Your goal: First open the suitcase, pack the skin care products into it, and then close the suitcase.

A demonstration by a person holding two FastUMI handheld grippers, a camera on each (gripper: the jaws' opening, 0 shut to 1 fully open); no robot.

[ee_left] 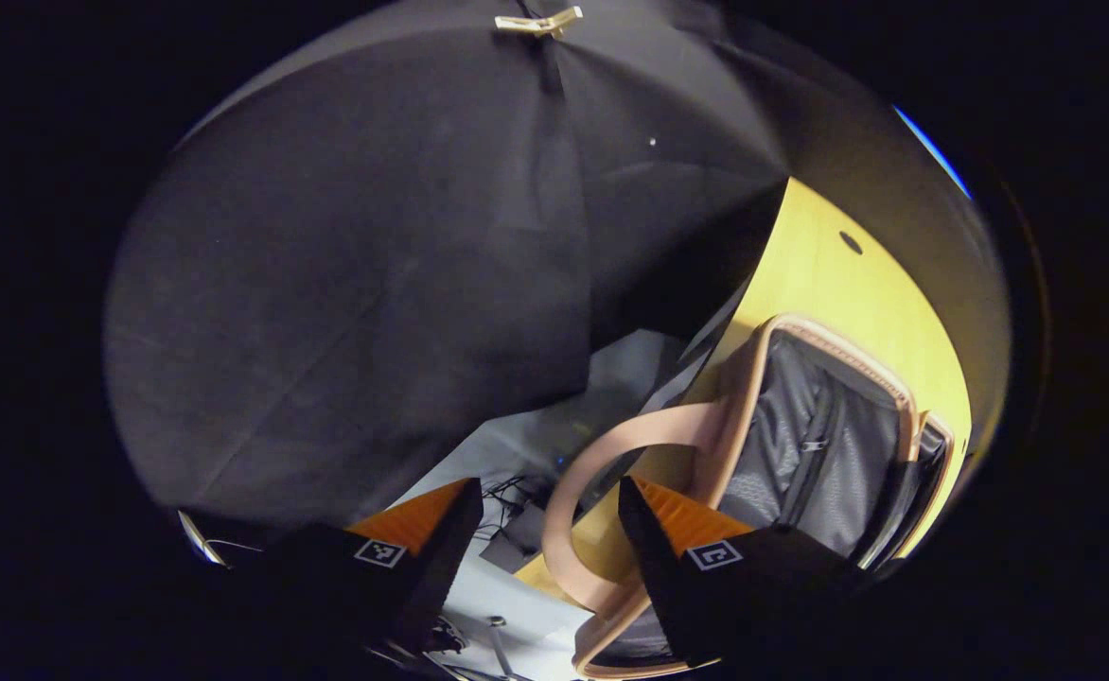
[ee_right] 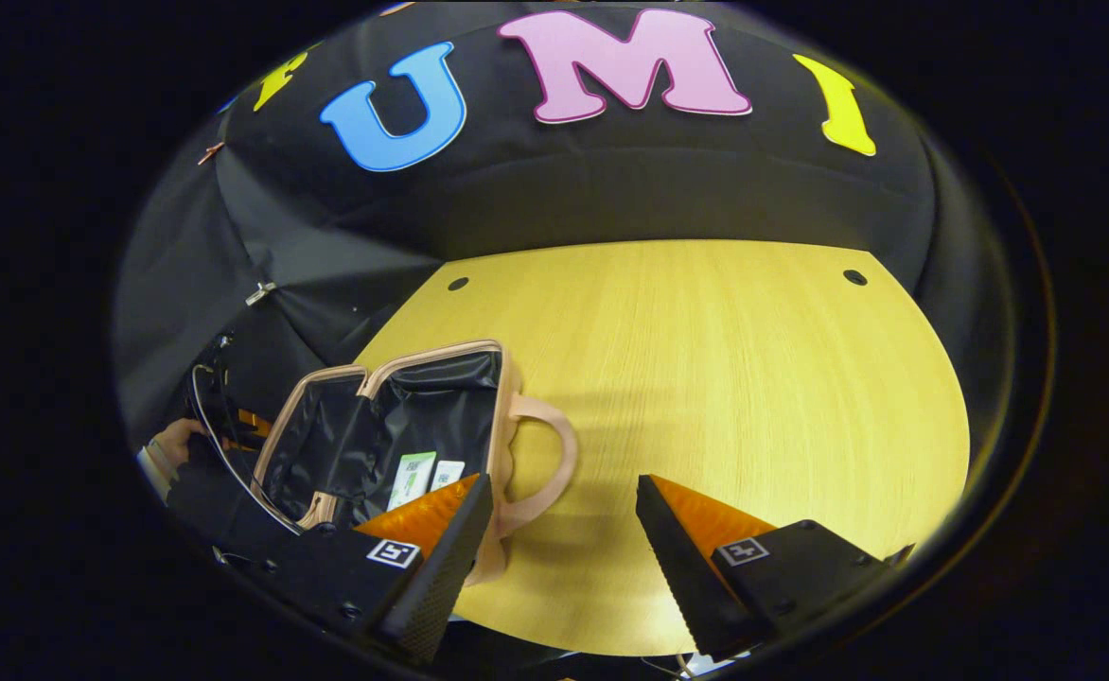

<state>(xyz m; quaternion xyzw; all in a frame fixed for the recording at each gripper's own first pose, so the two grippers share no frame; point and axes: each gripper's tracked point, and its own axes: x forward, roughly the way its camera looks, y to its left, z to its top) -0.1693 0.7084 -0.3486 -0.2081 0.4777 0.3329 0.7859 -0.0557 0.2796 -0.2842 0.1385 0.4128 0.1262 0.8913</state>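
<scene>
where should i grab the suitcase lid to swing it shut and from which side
Probably by the lid's free edge or its pink handle. The suitcase lies open on the table, dark lining up, with two small packs inside. That handle loop sticks out sideways toward the bare tabletop, so the right gripper, open and close by, could come in from that side and pinch the loop with its fingers.

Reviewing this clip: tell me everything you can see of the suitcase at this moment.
The suitcase is a small pink-trimmed case lying open near the left edge of the wooden table. Its two halves are spread apart, showing dark fabric lining with a zip pocket. Two light packets lie inside. A looped pink handle sticks out toward the table's middle. Both hand-held grippers look open; the left one is near the handle, though contact is unclear.
</scene>
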